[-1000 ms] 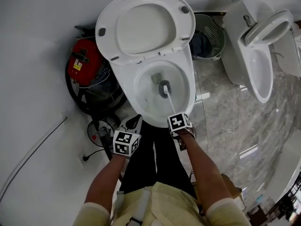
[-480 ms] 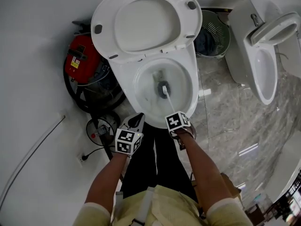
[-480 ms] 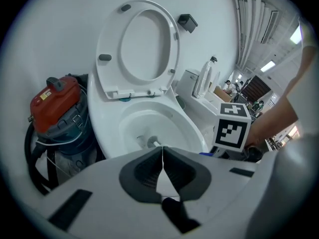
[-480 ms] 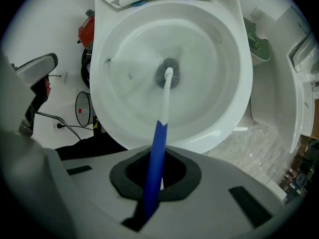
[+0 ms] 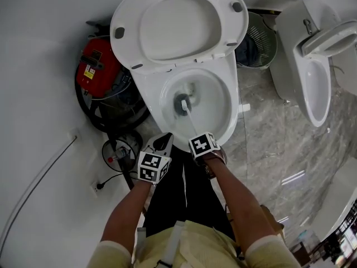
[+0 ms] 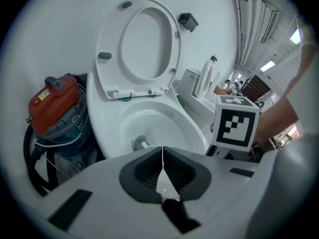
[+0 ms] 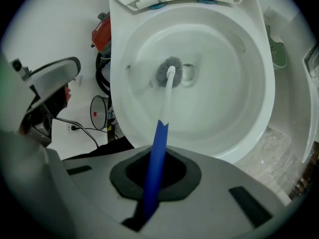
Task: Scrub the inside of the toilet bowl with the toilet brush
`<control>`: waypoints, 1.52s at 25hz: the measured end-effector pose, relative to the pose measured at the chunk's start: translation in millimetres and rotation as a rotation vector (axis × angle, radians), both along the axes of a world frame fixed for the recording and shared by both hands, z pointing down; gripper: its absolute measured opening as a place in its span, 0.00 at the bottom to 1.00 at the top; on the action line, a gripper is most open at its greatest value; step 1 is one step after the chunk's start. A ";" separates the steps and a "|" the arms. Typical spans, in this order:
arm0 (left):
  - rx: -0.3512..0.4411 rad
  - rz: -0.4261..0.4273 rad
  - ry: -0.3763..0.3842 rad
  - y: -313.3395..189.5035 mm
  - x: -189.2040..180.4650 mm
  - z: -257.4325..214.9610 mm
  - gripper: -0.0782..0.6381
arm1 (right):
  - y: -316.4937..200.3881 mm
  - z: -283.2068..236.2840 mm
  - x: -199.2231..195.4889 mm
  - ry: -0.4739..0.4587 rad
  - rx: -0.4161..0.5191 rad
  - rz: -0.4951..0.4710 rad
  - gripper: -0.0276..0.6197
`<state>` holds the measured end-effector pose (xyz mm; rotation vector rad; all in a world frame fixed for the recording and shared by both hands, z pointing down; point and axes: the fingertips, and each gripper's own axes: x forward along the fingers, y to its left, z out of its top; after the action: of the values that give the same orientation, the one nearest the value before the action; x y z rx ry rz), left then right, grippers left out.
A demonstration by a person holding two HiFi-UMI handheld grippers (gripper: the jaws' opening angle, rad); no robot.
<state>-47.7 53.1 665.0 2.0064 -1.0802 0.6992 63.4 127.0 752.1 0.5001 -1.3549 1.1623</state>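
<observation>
R hand-held gripper (image 5: 196,137) (image 7: 155,172) is seen clamped on the blue handle of the toilet brush (image 5: 182,103) (image 7: 168,72). The handle is pinched btwn the dark pads, w/ the shaft running white further down into the toilet bowl (image 5: 224,109) (image 7: 251,88). The grey bristle head is pressed against the bowl's inner surface, just left of the drain opening at the bottom; in the head view it is seen left of the bowl's centre. Some water is seen around the drain.

L hand-held gripper (image 5: 160,144) (image 6: 162,164) is held w/ jaws brought together, tips touching, nothing btwn them. It is kept outside the bowl, just beside the front-left rim, apart from the brush.

Seat and lid (image 5: 178,21) (image 6: 140,39) are stood upright behind the bowl. A red vacuum cleaner (image 5: 97,71) (image 6: 52,101) w/ a black hose is placed to the bowl's left, against the wall. A green wire waste basket (image 5: 259,41) is seen to the bowl's right rear, and a second toilet (image 5: 312,77) beyond it, seat also raised. The floor (image 5: 268,149) on the right is marble-patterned tile. Both forearms are extended over dark trousers.
</observation>
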 end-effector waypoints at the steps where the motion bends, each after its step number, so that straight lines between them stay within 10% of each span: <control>1: 0.001 0.000 -0.002 -0.4 -1.6 0.2 0.13 | -2.9 -1.6 -3.4 -0.006 -0.002 0.010 0.07; 38: 0.016 0.071 0.015 -13.6 13.7 -4.0 0.13 | -60.1 -15.3 36.1 -0.002 0.074 0.392 0.07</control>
<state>-34.1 39.5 661.0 2.0687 -1.0133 0.7127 99.5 66.9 736.7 0.8453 -1.3403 1.4312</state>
